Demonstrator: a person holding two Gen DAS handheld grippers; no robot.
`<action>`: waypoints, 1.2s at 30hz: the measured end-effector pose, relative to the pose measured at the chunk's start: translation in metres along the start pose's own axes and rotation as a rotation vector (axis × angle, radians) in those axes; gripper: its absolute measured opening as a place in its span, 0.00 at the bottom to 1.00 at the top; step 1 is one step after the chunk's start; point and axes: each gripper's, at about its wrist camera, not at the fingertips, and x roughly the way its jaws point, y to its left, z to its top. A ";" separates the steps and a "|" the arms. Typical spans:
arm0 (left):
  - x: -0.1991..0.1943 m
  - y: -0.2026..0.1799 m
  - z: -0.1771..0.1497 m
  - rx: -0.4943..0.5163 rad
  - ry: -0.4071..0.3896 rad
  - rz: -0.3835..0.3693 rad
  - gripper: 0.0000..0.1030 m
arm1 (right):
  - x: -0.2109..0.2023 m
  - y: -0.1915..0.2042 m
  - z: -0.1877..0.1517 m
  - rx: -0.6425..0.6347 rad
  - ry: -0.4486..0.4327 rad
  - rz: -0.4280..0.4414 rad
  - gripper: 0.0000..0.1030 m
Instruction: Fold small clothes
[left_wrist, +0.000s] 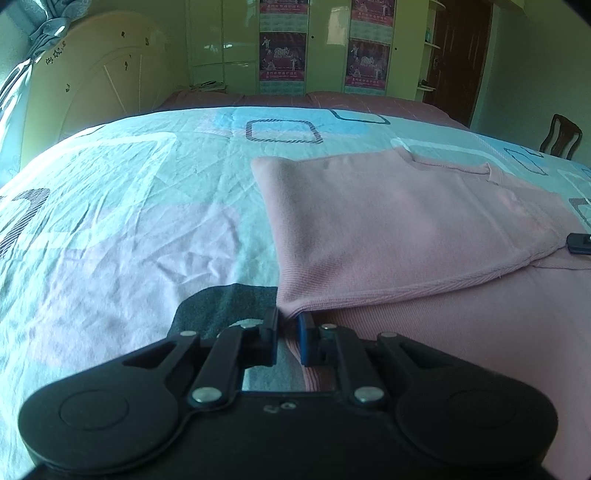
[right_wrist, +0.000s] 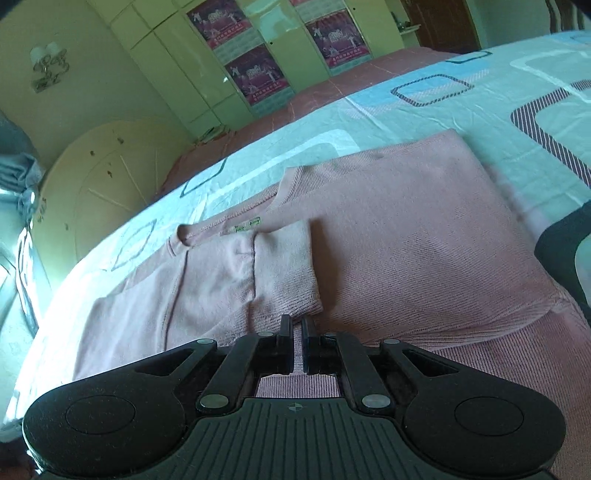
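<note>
Pink top (left_wrist: 388, 221); pale blue-pink sheet (left_wrist: 129, 206), rounded-square outlines; black grippers.

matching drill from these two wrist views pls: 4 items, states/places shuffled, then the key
Items
1. left hand-held gripper
2. right hand-held gripper
3. pink top
4. folded sleeve

States or places
A. lies on the pink top, cuff end towards the neck label
B. shut on a folded corner of the pink top
C. spread on the patterned bedsheet, partly folded
D. shut, nothing visibly between its jaws, tips at the sleeve's near end

Pairs: 1-B, 2-D, 3-C, 4-A
</note>
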 end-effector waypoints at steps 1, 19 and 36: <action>0.000 0.000 0.000 -0.001 0.001 -0.001 0.10 | -0.003 -0.001 0.002 0.027 -0.013 0.006 0.38; 0.001 0.002 0.001 -0.012 0.007 -0.004 0.10 | -0.016 0.046 0.022 -0.159 -0.082 0.065 0.04; -0.054 0.001 0.005 0.037 -0.105 -0.048 0.47 | -0.021 0.057 -0.008 -0.299 -0.061 -0.072 0.37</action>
